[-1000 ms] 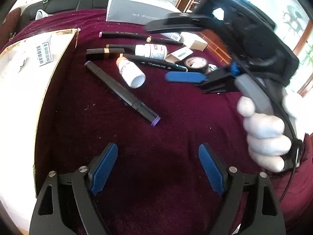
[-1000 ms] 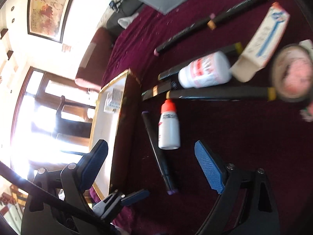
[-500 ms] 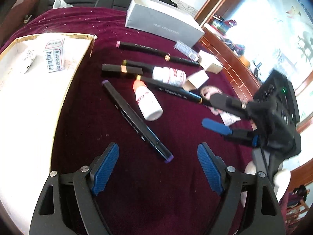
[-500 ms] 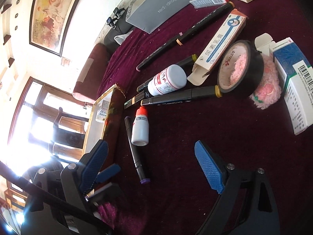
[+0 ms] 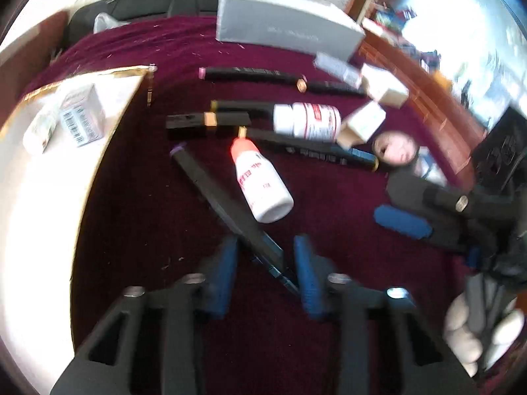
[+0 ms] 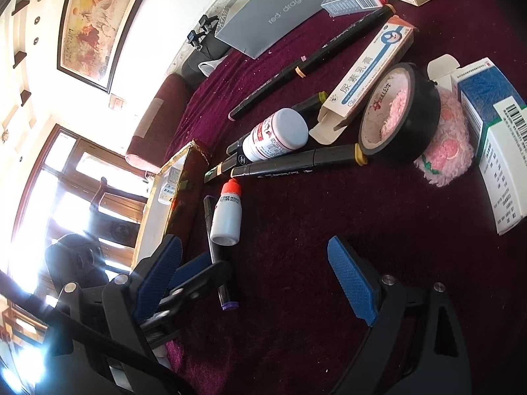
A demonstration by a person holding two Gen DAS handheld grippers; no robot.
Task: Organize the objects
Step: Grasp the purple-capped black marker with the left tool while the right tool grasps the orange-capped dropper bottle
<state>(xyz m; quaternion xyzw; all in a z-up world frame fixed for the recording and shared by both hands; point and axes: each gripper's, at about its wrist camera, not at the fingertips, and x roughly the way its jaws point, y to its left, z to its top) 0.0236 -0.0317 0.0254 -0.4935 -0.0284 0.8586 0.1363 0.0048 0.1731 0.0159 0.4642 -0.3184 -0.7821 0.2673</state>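
A long black marker with purple ends [image 5: 227, 204] lies diagonally on the maroon cloth; it also shows in the right wrist view [image 6: 215, 253]. My left gripper [image 5: 266, 263] has its blue pads either side of the marker's near end, jaws narrowed but still apart from it. A small white bottle with a red cap [image 5: 260, 184] lies just beside the marker. My right gripper [image 6: 257, 273] is open and empty, hovering over bare cloth; it shows at the right of the left wrist view [image 5: 405, 220].
A gold-edged white tray [image 5: 42, 197] with small boxes lies at left. Other black markers [image 5: 250, 74], a white pill bottle [image 5: 308, 121], a black tape roll [image 6: 402, 112], a pink puff, medicine boxes [image 6: 494, 144] and a grey box [image 5: 283, 29] crowd the far side.
My left gripper moved forward over the purple-ended marker's near end and its jaws narrowed around it. The right gripper stayed open and shifted little.
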